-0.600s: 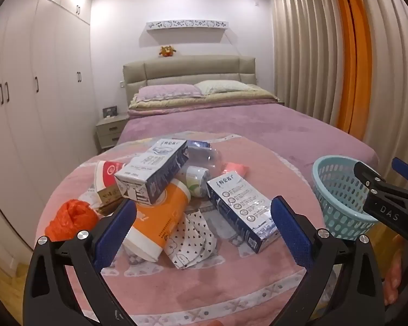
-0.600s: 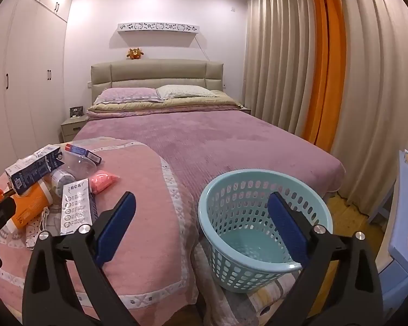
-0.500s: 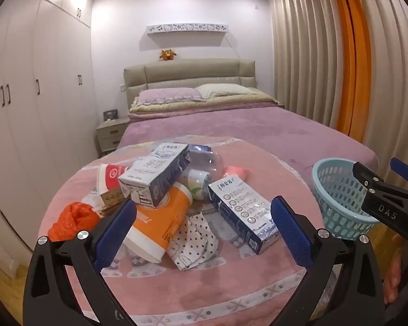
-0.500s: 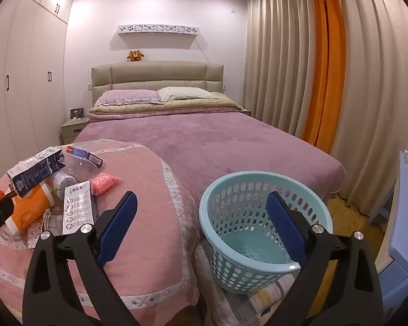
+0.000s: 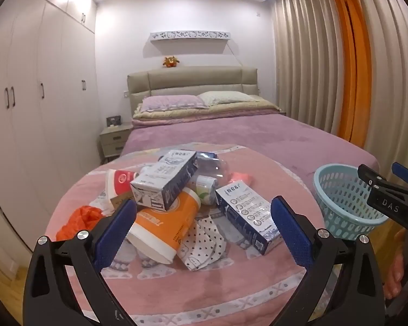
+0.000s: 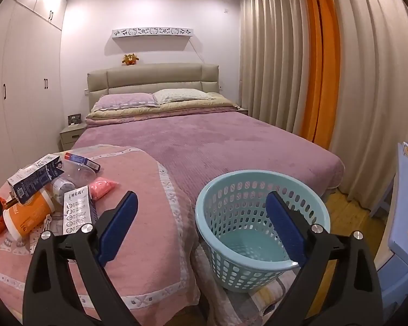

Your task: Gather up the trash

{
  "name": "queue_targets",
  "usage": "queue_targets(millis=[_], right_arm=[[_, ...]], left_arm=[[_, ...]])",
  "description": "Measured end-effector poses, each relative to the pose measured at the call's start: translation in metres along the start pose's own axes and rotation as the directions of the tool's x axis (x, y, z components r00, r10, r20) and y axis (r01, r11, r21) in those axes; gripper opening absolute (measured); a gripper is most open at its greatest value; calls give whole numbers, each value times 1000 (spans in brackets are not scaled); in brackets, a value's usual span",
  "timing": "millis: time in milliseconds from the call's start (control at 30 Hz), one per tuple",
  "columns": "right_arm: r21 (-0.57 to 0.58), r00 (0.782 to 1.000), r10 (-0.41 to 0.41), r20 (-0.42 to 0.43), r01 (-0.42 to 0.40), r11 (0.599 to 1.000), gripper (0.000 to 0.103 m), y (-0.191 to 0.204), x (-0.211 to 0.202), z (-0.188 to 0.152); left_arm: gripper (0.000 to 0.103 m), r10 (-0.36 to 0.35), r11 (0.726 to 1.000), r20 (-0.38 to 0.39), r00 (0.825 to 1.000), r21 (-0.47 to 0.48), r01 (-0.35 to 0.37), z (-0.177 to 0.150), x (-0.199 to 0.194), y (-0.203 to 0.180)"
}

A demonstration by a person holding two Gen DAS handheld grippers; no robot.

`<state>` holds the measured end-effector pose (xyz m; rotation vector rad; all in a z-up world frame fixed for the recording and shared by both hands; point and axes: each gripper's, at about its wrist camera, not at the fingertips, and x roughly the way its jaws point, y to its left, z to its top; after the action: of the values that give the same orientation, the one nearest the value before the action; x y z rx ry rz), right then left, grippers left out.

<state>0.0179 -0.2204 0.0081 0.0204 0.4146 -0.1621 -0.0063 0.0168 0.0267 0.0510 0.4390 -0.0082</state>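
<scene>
A pile of trash lies on the pink blanket [image 5: 204, 285]: an orange paper cup [image 5: 163, 225], two blue-and-white cartons [image 5: 164, 182] [image 5: 247, 214], a clear plastic bottle [image 5: 212, 165], a polka-dot wrapper [image 5: 204, 241], an orange bag [image 5: 79, 217], a red-and-white cup [image 5: 119, 182] and a pink packet [image 5: 242, 176]. My left gripper [image 5: 204, 228] is open and empty, just short of the pile. My right gripper [image 6: 201, 222] is open and empty, near the rim of the empty teal basket [image 6: 231, 195]. The pile also shows at left in the right wrist view [image 6: 49, 190].
The basket [image 5: 340, 190] stands to the right of the pink blanket at the bed's foot. The purple bed [image 6: 204, 141] stretches behind. Wardrobes [image 5: 40, 108] line the left wall, curtains [image 6: 326, 68] the right. A blue piece of furniture [image 6: 405, 203] is at far right.
Both grippers have pulled back and risen slightly, so the trash pile and the basket sit a little lower and smaller in view. Nothing was picked up.
</scene>
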Motion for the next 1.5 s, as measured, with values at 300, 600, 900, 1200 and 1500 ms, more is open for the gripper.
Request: queue_targets(millis=[300,600,900,1200,1500], right_arm=[[-11,1000,-6,-4,6,1000,90,7,5,-2],[-30,1000,0,1,0,1000,90,11,3,-2],[-60,1000,4,6,-3,998,87,20,3,-1],[-66,998,56,20,-55,996,85,33,-1,5],[-96,970,241,-10,-241,966,64,74,7,19]], left_arm=[[96,9,1000,13,1000,-7,-9,-4,-8,2],[96,1,1000,12,1000,-25,-1,-9,-5,10],[96,16,998,19,1000,-53,-14,-11,-5,23],[96,107,991,34,994,-79,-104,-9,-11,85],[96,136,979,-61,989,-144,-144,-17,-9,179]])
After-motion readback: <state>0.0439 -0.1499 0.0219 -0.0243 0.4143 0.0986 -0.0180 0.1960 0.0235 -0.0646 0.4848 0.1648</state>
